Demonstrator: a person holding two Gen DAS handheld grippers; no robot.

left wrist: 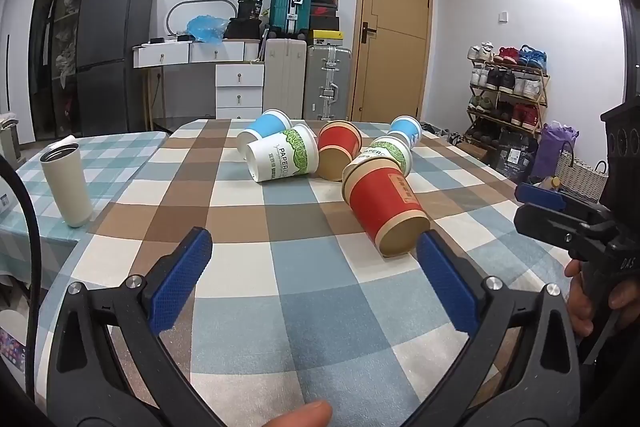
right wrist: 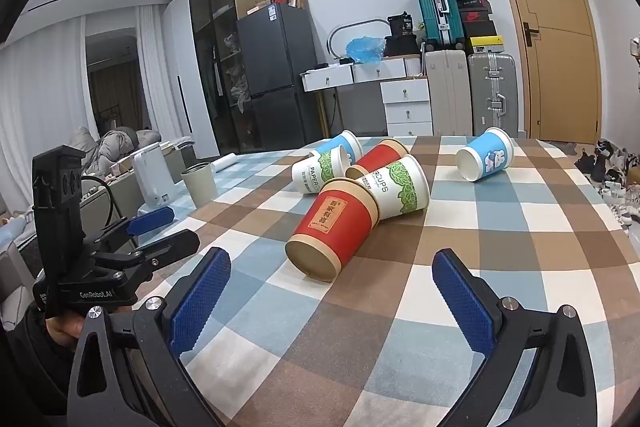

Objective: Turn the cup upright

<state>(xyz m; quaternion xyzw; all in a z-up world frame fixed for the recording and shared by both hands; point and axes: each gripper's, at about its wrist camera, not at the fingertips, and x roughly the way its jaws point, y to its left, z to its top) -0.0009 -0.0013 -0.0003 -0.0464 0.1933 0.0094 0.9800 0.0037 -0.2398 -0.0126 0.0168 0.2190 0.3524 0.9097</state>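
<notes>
The nearest red cup (left wrist: 385,209) lies on its side on the checked bench (left wrist: 248,267), base toward the cameras, touching a green-and-white cup (right wrist: 396,187) behind it. More tipped cups — red, blue, green — lie beyond it. The left tool (left wrist: 316,247) gapes wide, empty, just before the red cup; the right tool (right wrist: 332,269) likewise — wide, holding nothing. A beige tumbler (left wrist: 66,183) stands upright, well left of the red cup.
</notes>
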